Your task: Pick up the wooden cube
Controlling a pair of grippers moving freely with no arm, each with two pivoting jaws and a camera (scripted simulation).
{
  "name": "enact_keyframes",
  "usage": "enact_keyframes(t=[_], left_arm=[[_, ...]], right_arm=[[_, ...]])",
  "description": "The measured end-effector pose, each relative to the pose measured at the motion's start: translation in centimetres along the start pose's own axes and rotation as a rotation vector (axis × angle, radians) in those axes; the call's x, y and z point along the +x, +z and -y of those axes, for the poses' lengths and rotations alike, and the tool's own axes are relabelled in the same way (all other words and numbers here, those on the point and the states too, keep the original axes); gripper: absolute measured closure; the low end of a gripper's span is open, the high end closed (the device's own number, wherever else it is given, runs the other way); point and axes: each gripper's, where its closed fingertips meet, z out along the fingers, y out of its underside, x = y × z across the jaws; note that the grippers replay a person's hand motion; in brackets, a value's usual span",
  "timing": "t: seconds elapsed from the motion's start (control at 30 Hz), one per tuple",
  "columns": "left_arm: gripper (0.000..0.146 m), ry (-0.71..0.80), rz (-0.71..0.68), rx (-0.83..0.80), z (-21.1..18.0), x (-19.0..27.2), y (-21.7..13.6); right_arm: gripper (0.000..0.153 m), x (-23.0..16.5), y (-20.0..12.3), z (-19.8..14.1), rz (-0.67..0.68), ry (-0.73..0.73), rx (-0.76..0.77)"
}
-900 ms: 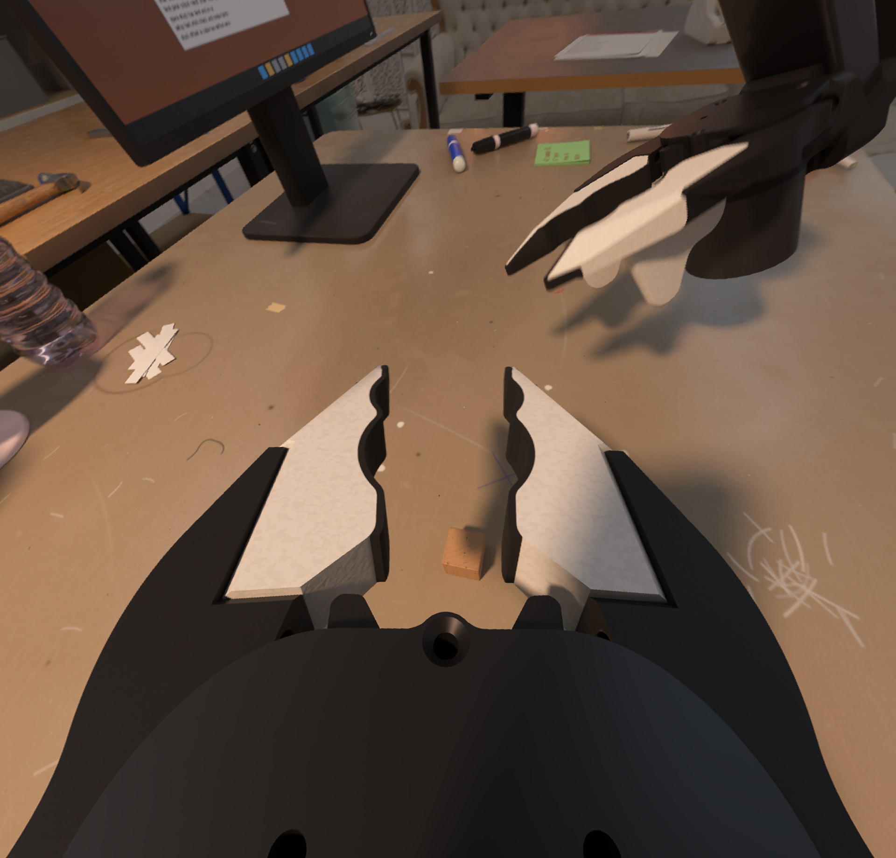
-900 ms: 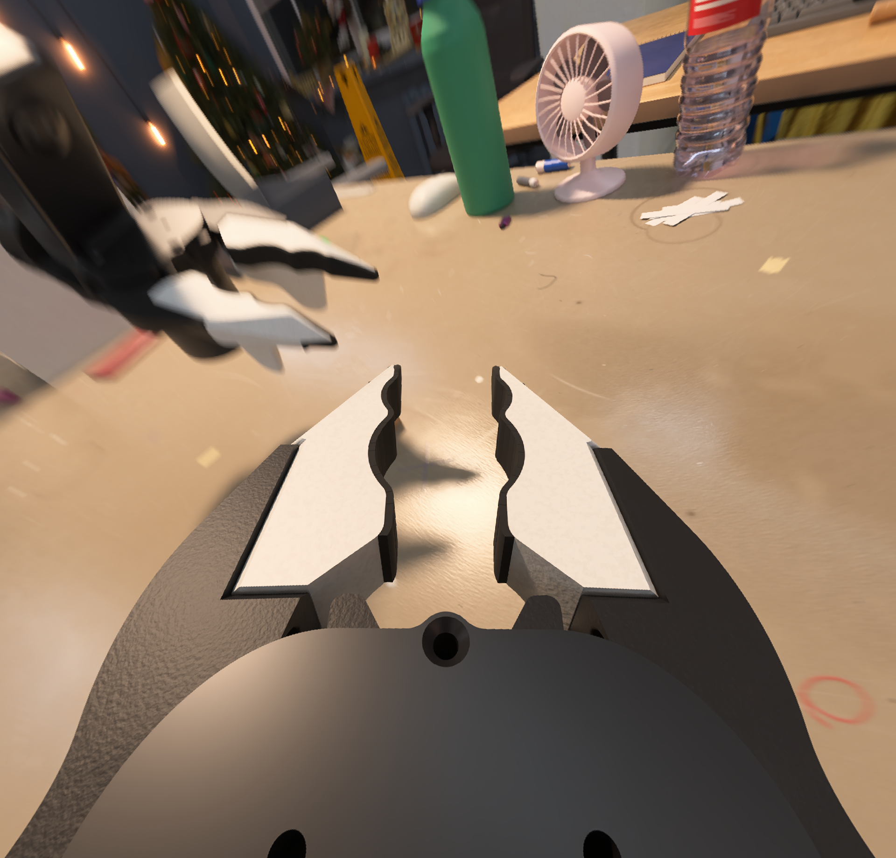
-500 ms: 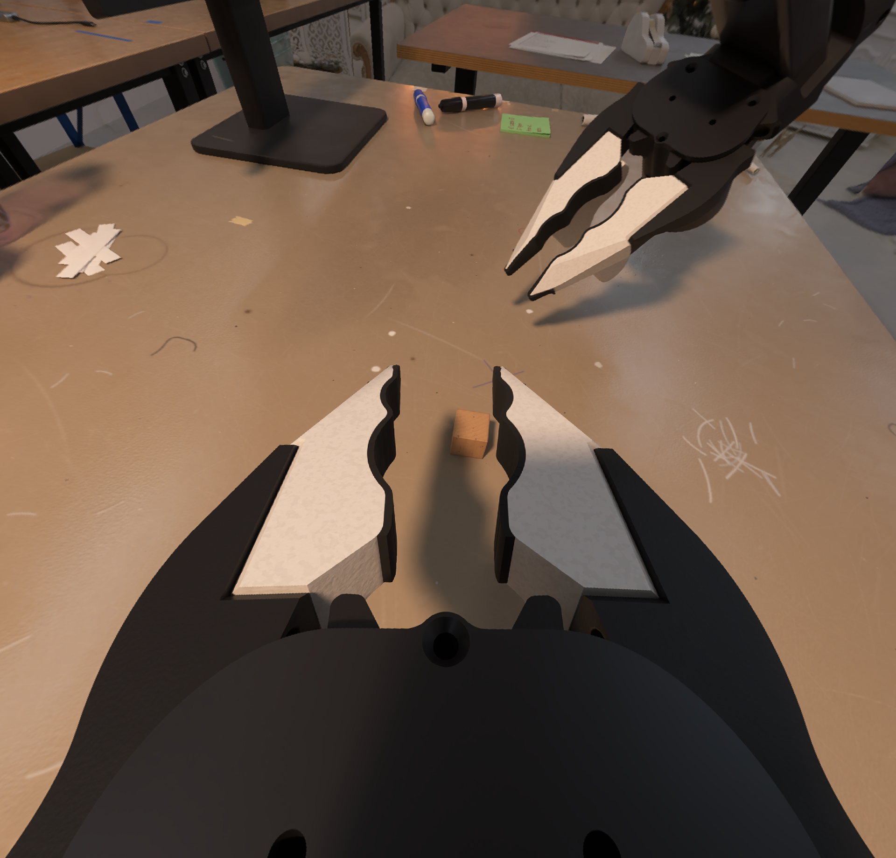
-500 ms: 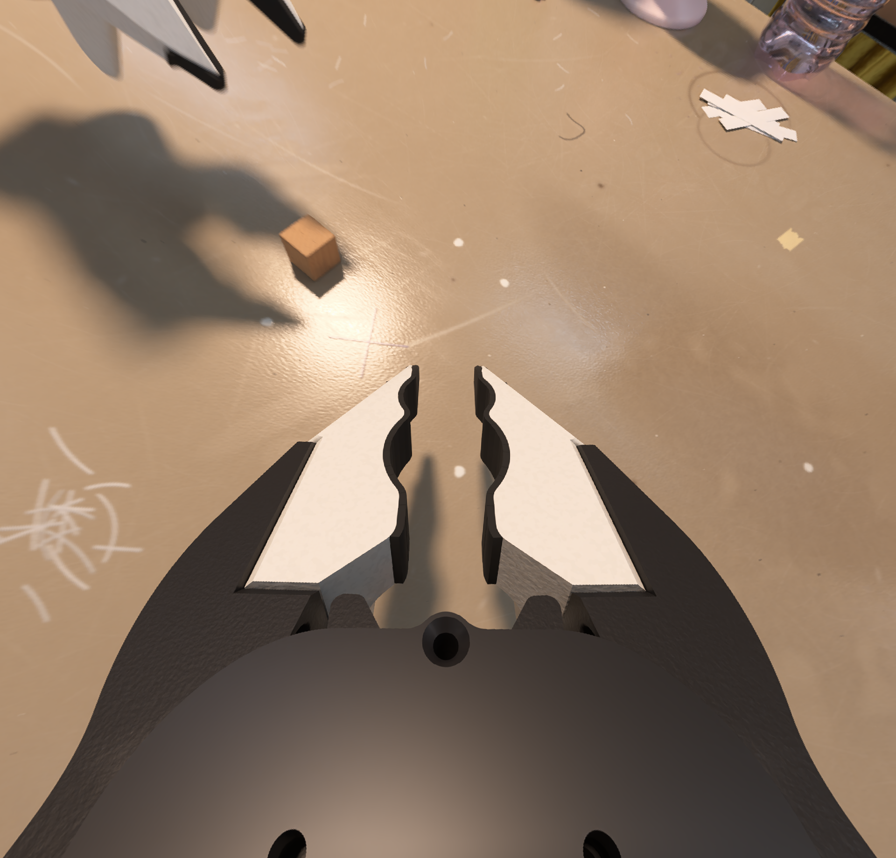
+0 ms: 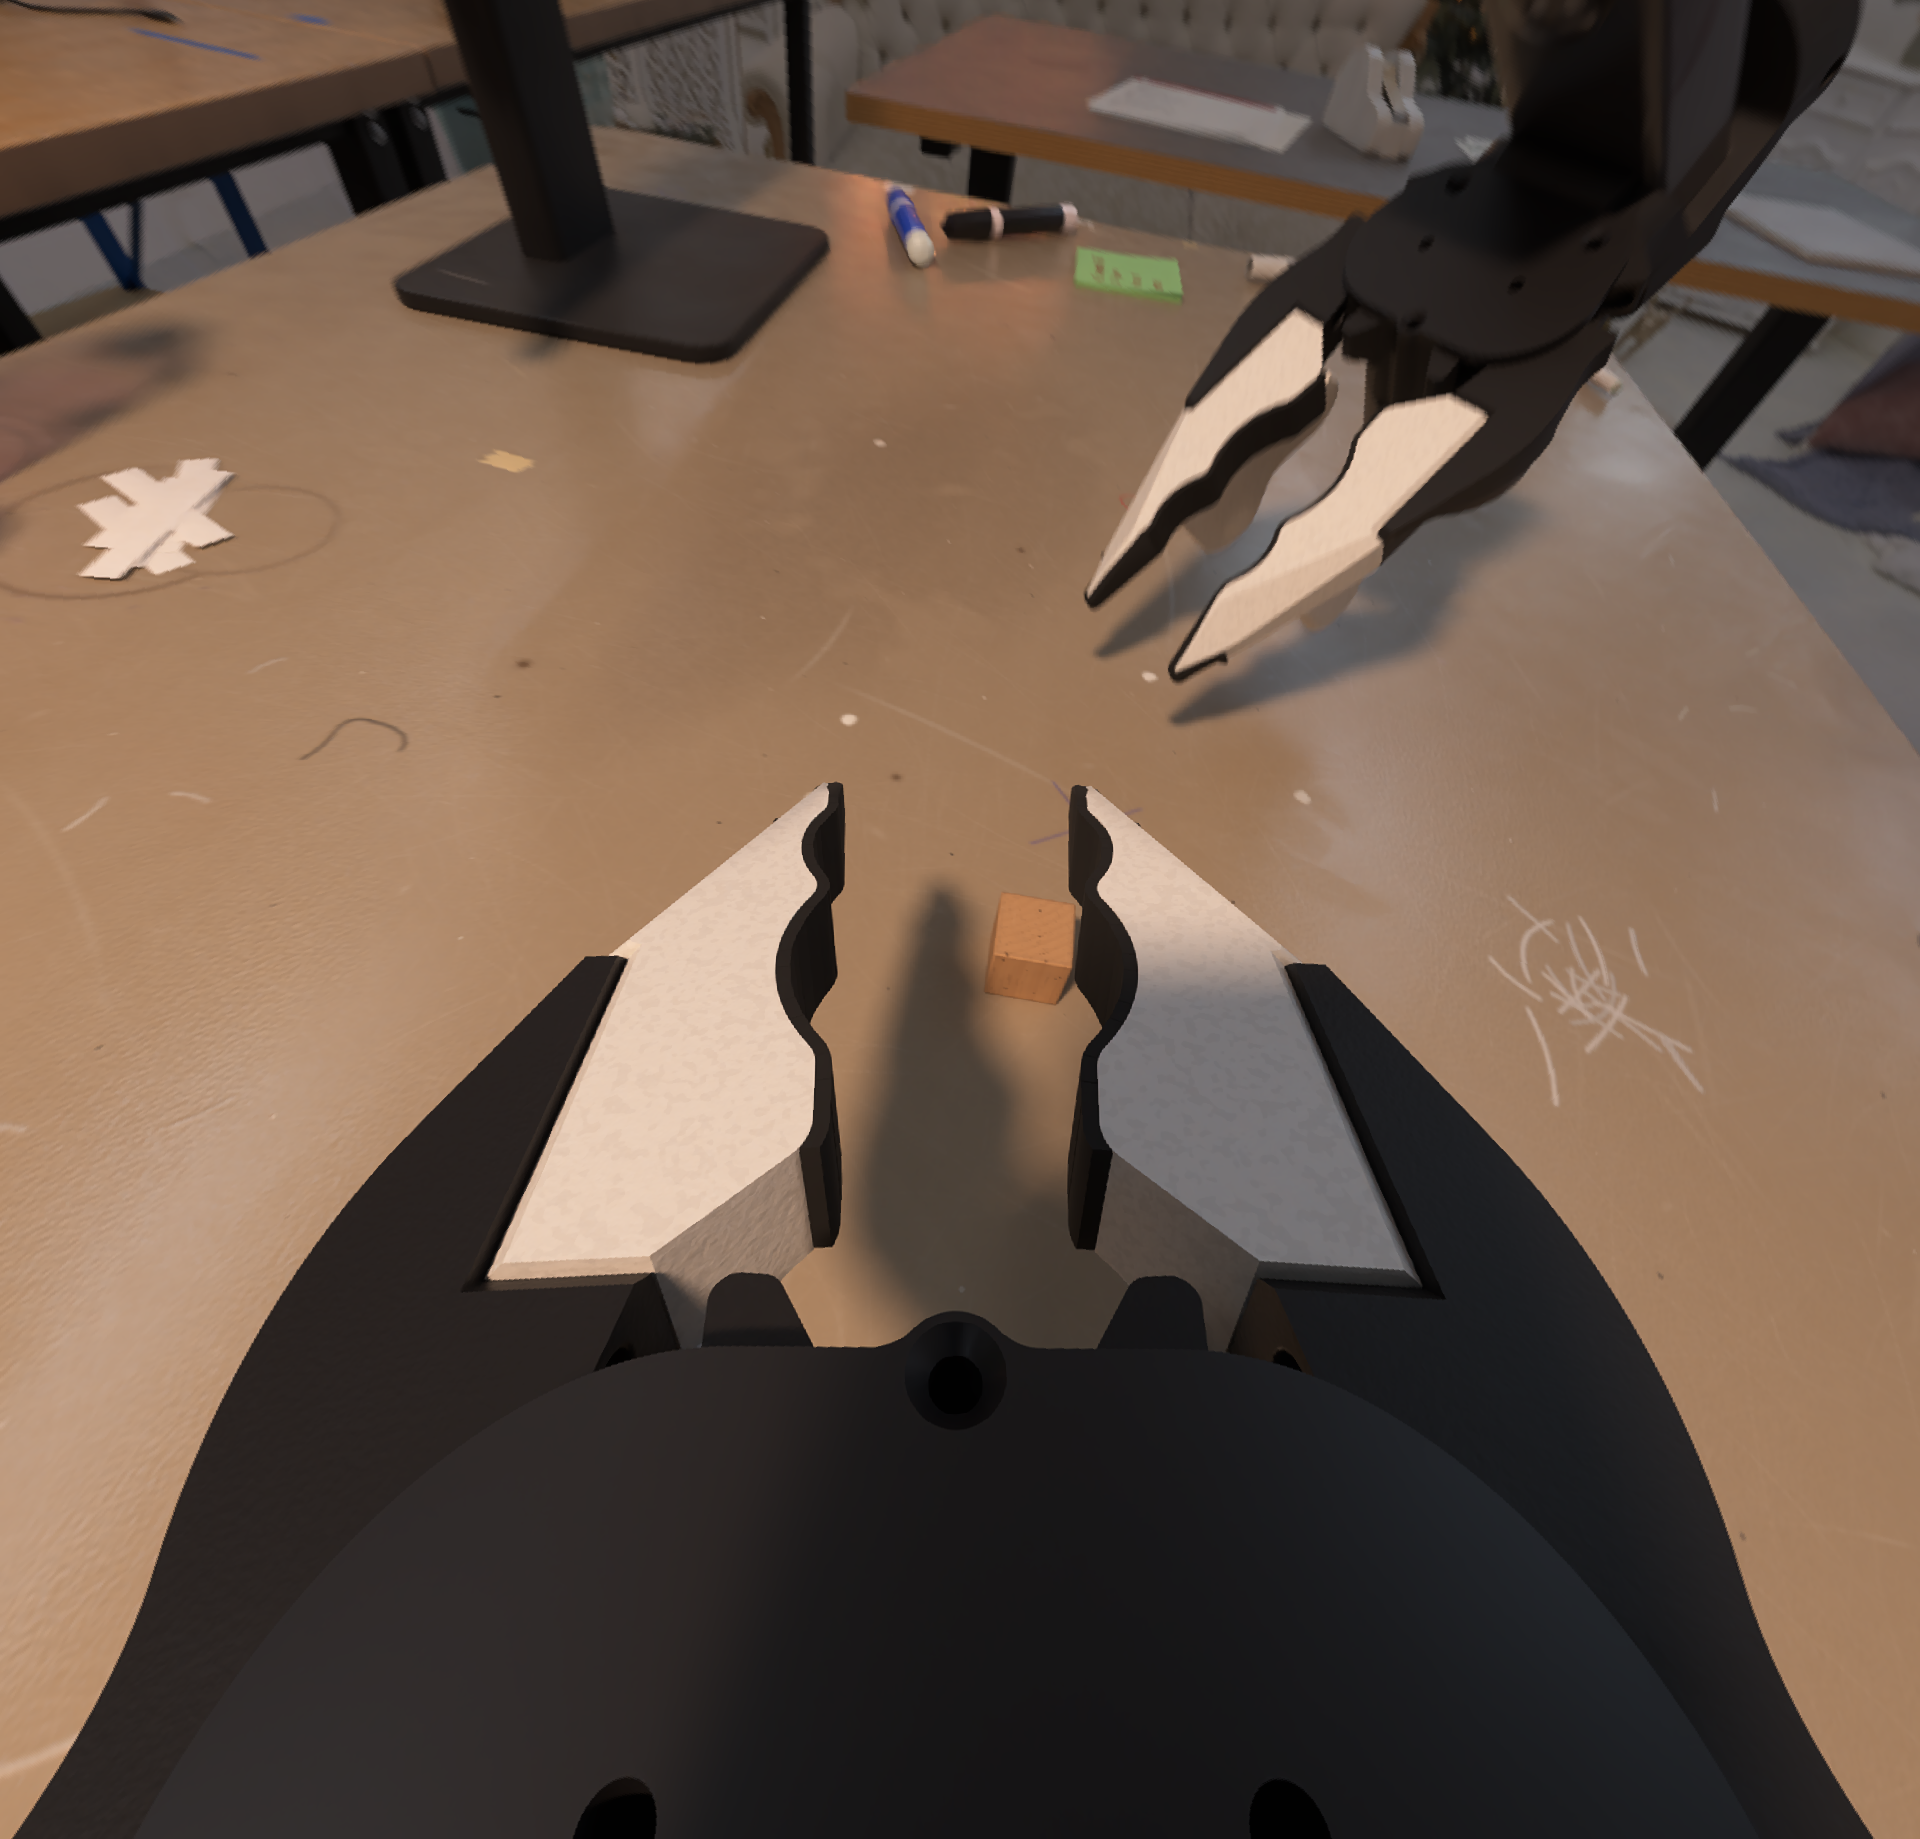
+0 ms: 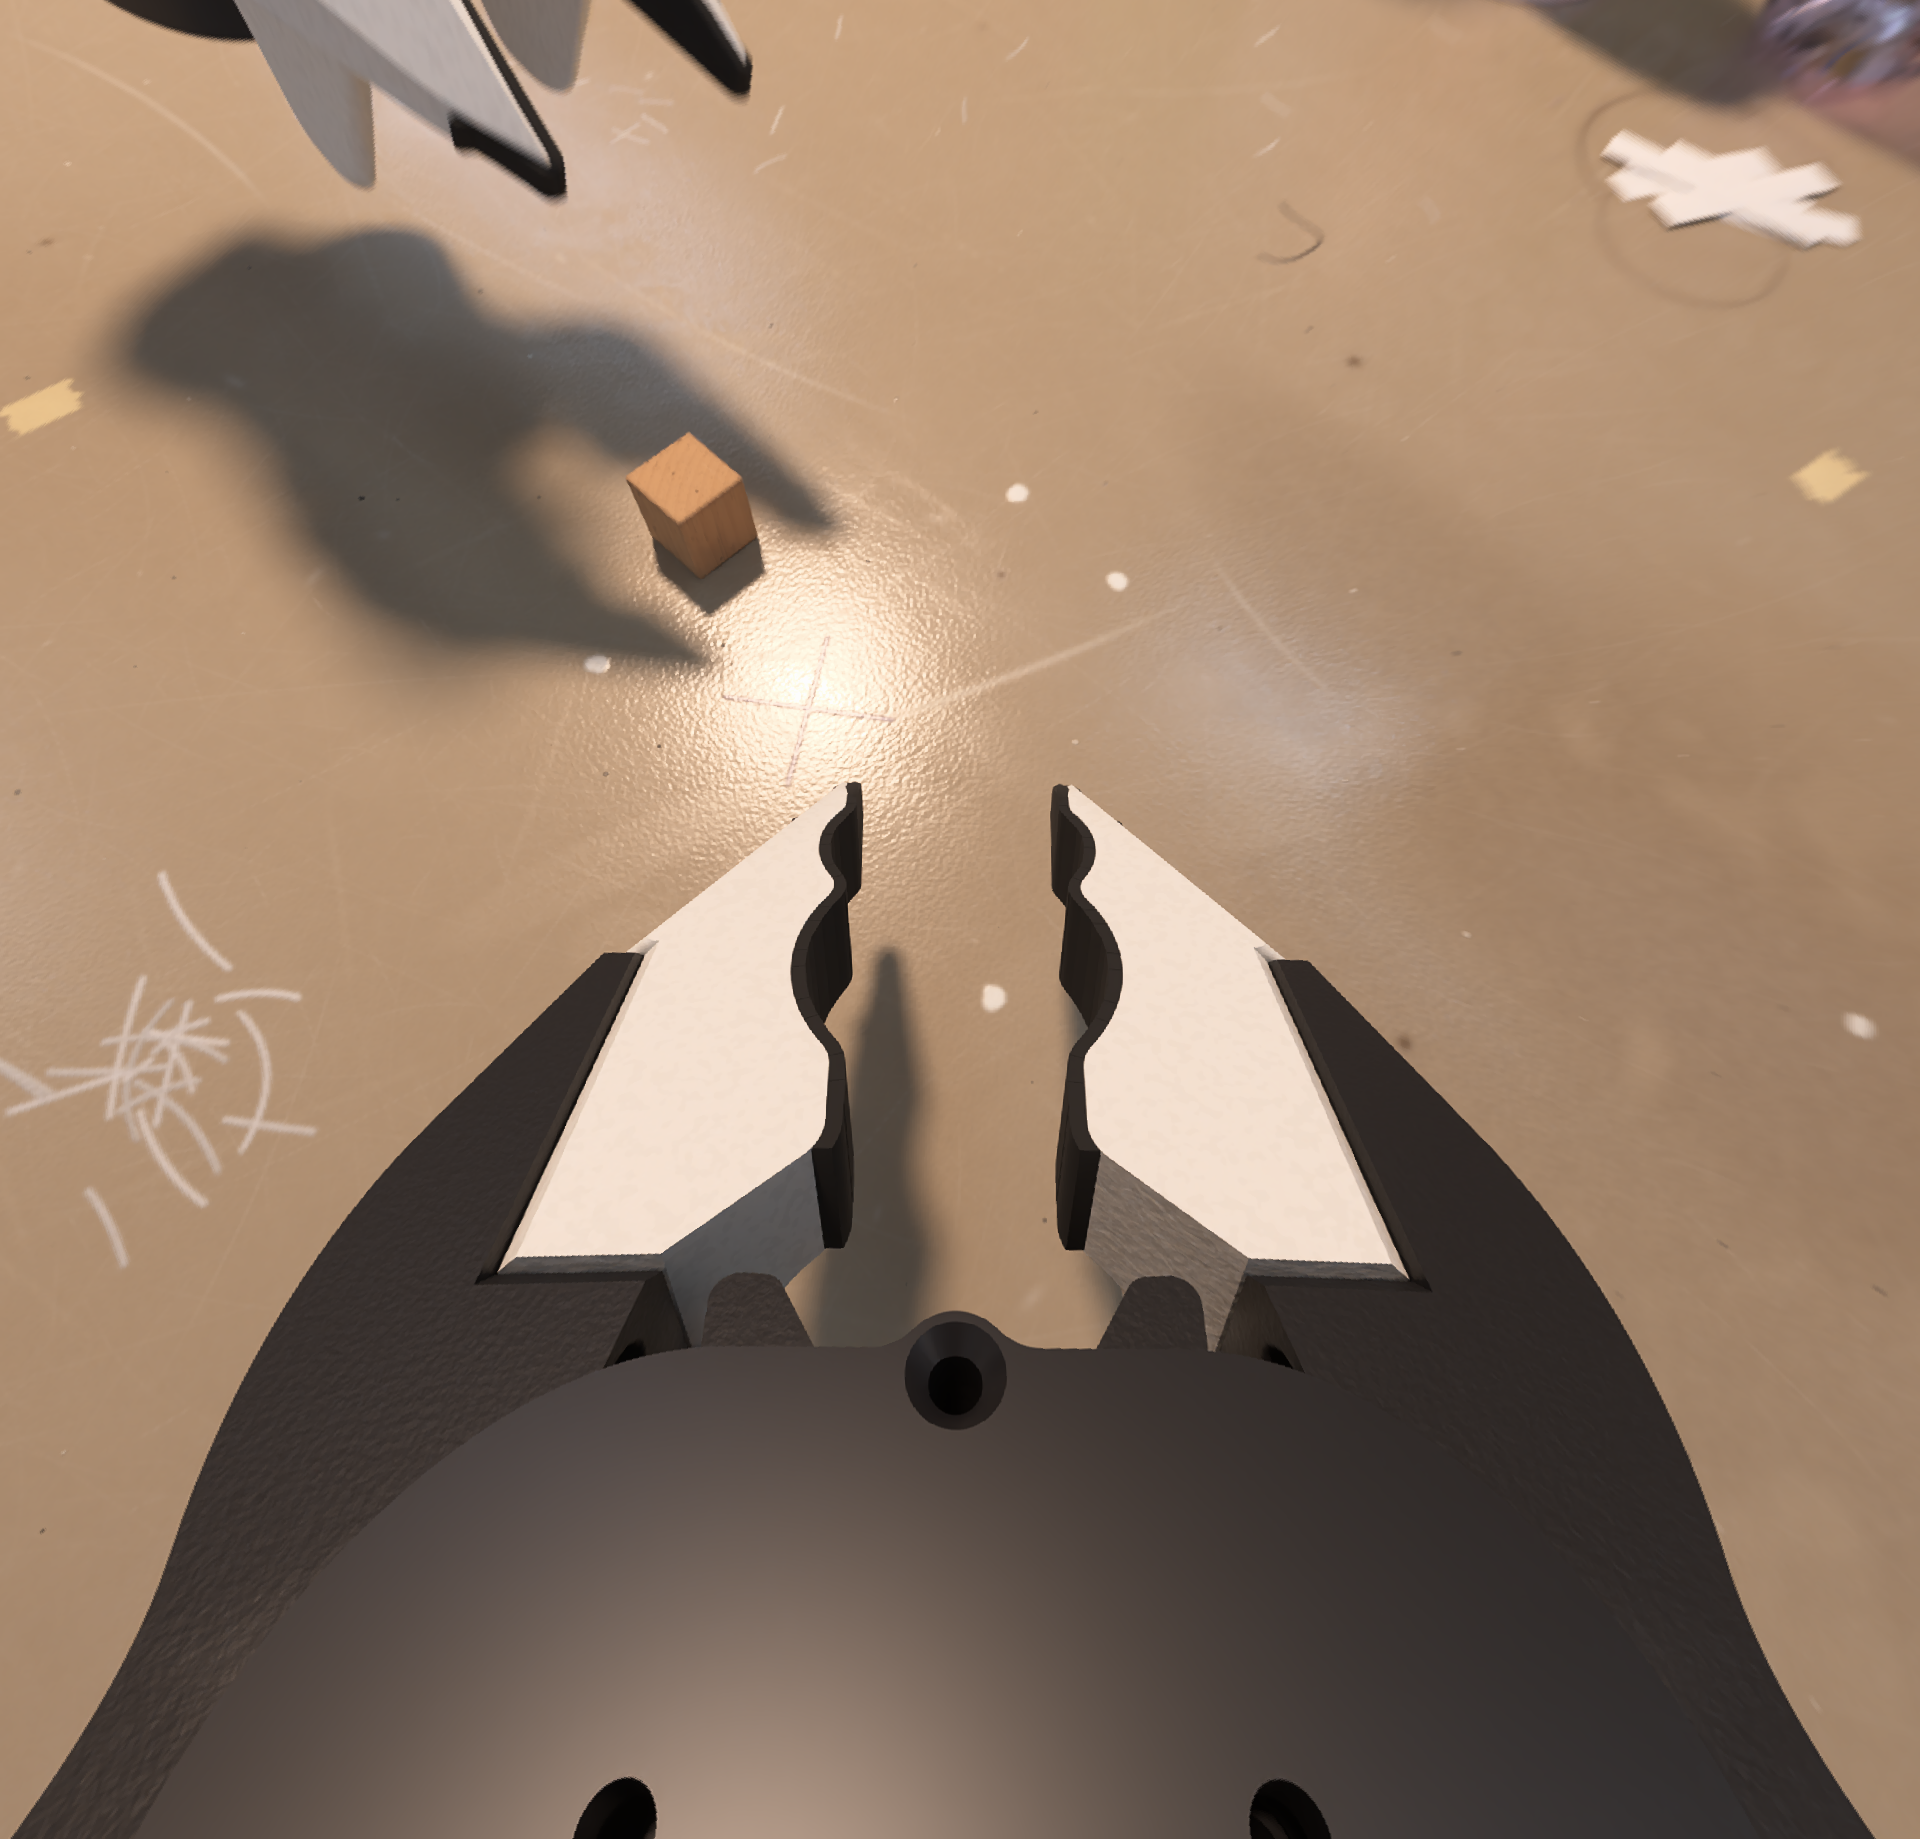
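Observation:
The small wooden cube (image 5: 1031, 948) lies on the tan table (image 5: 623, 750). In the left wrist view it shows between my left gripper's (image 5: 956, 797) open fingers, close to the right finger (image 5: 1195, 1041). In the right wrist view the cube (image 6: 694, 506) sits in the left gripper's (image 6: 644, 127) shadow, with that gripper hovering above it at the top left. My right gripper (image 6: 956, 797) is open and empty, pointing down at the table short of the cube and to its right. It also shows in the left wrist view (image 5: 1138, 636), beyond the cube at the upper right.
A monitor stand (image 5: 613, 277), two markers (image 5: 909, 226), (image 5: 1008, 222) and a green note (image 5: 1127, 274) lie at the far end. A white tape cross (image 5: 156, 522) is at the left. The table's right edge (image 5: 1704, 459) is near the right gripper. A bottle (image 6: 1849, 44) stands at the top right.
My right gripper has tipped down from looking across the table to looking at its top, and its jaws have widened slightly. My left gripper has pitched so the cube sits mid-way along its fingers.

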Motion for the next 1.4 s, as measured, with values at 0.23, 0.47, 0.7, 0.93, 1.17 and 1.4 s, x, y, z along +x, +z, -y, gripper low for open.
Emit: enact_keyframes(t=[0.23, 0.47, 0.7, 0.93, 1.17, 1.4], left_arm=[[0.109, 0.116, -0.058, -0.198, -2.8, 1.5, 1.7], [0.109, 0.140, -0.092, -0.300, -4.7, 2.2, 2.1], [0.106, 0.262, 0.043, -0.459, -6.7, 1.4, 3.3], [0.123, 0.258, 0.020, -0.467, -6.7, 1.8, 3.7], [0.124, 0.262, 0.018, -0.447, -6.6, 1.5, 3.6], [0.124, 0.210, -0.004, -0.372, -5.2, 1.0, 2.7]], right_arm=[[0.114, 0.0, -2.0, 0.5, -0.098, -0.029, 0.064], [0.114, -0.9, -1.4, 0.5, -0.054, -0.090, 0.047], [0.114, -0.8, -1.1, 0.4, -0.065, -0.078, 0.036], [0.113, -0.7, -1.1, 0.1, -0.072, -0.062, 0.022], [0.113, -0.7, -1.2, 0.3, -0.080, -0.059, 0.036], [0.112, -0.4, -1.4, 0.4, -0.096, -0.055, 0.043]])
